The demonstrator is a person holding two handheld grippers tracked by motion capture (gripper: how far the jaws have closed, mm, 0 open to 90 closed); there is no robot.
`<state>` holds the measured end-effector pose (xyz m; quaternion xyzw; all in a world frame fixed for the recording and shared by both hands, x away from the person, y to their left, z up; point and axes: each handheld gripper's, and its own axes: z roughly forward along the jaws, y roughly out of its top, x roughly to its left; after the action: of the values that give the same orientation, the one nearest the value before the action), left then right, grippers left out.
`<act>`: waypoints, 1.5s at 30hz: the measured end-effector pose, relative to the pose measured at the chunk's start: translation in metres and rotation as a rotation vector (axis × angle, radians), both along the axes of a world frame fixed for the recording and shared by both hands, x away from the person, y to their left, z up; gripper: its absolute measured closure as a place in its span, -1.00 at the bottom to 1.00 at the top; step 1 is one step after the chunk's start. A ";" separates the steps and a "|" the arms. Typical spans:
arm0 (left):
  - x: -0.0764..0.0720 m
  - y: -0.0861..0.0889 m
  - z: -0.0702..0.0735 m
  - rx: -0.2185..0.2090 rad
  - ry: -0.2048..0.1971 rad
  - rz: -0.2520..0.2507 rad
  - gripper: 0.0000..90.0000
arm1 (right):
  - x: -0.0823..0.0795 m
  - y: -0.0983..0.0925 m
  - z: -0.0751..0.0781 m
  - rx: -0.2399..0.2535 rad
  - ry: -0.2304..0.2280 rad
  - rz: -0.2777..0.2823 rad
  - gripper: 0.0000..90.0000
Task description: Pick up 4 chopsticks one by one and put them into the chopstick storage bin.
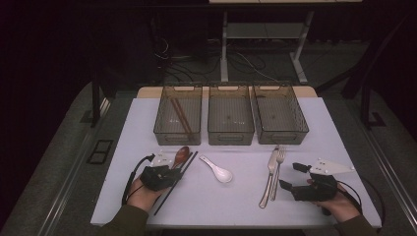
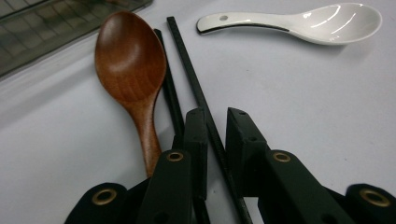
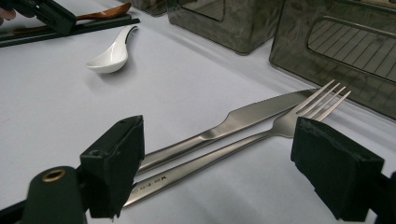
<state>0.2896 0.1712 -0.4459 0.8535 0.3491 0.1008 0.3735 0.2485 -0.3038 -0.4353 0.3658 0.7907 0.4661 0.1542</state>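
Note:
My left gripper (image 1: pixel 173 171) lies low on the table at the front left, its jaws narrow. In the left gripper view (image 2: pixel 217 116) one black chopstick (image 2: pixel 198 88) runs between the pads with a slim gap still showing; the second black chopstick (image 2: pixel 169 88) passes beside the left jaw. A brown wooden spoon (image 2: pixel 130 60) lies just left of them. My right gripper (image 1: pixel 292 177) stands wide open at the front right; in the right gripper view (image 3: pixel 219 140) its jaws flank the handles of a steel knife (image 3: pixel 261 112) and fork (image 3: pixel 303 112) without touching them.
A white ceramic spoon (image 1: pixel 216 169) lies mid-table between the grippers. Three smoky plastic bins stand in a row at the back: the left bin (image 1: pixel 177 137) holds brown chopsticks (image 1: pixel 181 117), while the middle bin (image 1: pixel 230 138) and right bin (image 1: pixel 281 137) look bare. The white table (image 1: pixel 236 201) ends just below the hands.

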 end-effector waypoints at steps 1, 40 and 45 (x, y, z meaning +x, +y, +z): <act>0.000 -0.001 -0.001 0.002 -0.002 0.001 0.73 | 0.000 0.000 0.000 0.000 -0.001 0.001 -0.61; -0.002 -0.015 -0.002 0.019 -0.001 0.067 0.87 | 0.001 0.001 -0.001 0.004 0.009 0.010 -0.61; -0.003 -0.018 -0.001 0.045 -0.023 0.059 0.89 | 0.001 0.002 -0.001 0.005 0.010 0.010 -0.61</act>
<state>0.2866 0.1535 -0.4472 0.8499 0.3675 0.1293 0.3548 0.2491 -0.3021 -0.4359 0.3644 0.7921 0.4672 0.1470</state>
